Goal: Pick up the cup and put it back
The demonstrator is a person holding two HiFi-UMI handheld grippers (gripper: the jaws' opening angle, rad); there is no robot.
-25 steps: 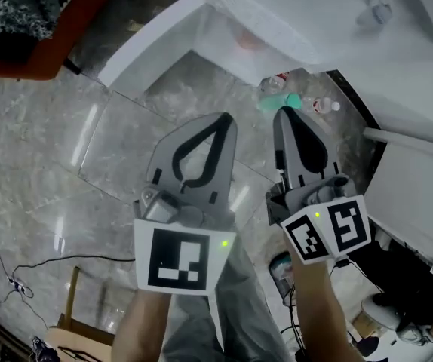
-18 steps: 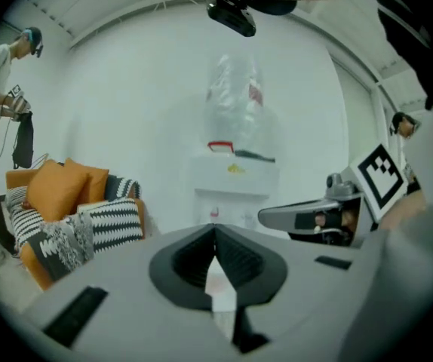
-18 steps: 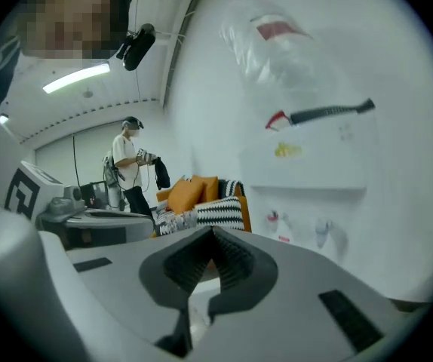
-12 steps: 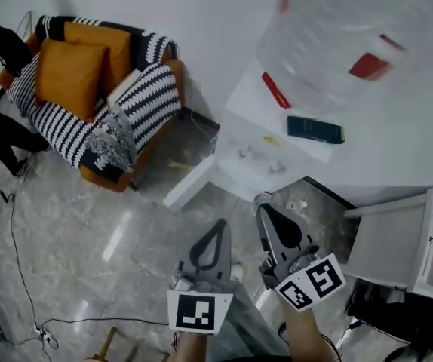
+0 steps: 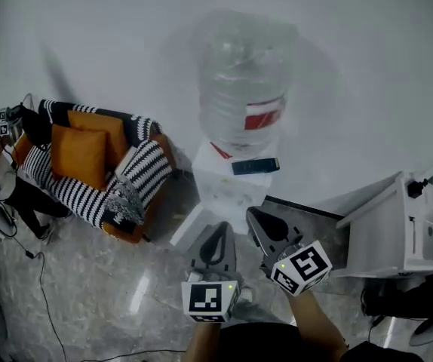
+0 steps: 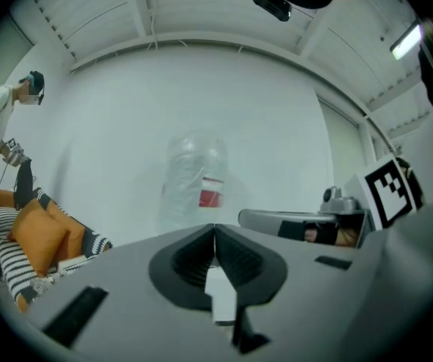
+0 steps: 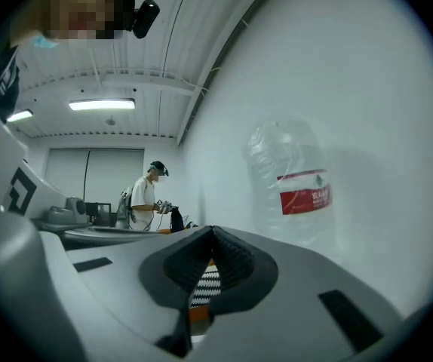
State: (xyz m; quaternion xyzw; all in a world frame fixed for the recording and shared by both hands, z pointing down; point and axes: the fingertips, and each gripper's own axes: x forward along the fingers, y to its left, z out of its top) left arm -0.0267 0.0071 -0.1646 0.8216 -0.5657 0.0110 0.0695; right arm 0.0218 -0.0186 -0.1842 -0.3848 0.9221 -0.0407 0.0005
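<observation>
Tools: you're holding left tool (image 5: 220,231) and right tool (image 5: 256,217) pinched together, empty, facing water bottle (image 5: 243,81) | cup: none showing | progress: unreadable

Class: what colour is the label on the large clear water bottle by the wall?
The label is red with white print, seen best in the right gripper view.

Two grippers (left gripper (image 5: 222,228), right gripper (image 5: 251,214)), one water jug (image 5: 243,81), one striped sofa (image 5: 107,176).
</observation>
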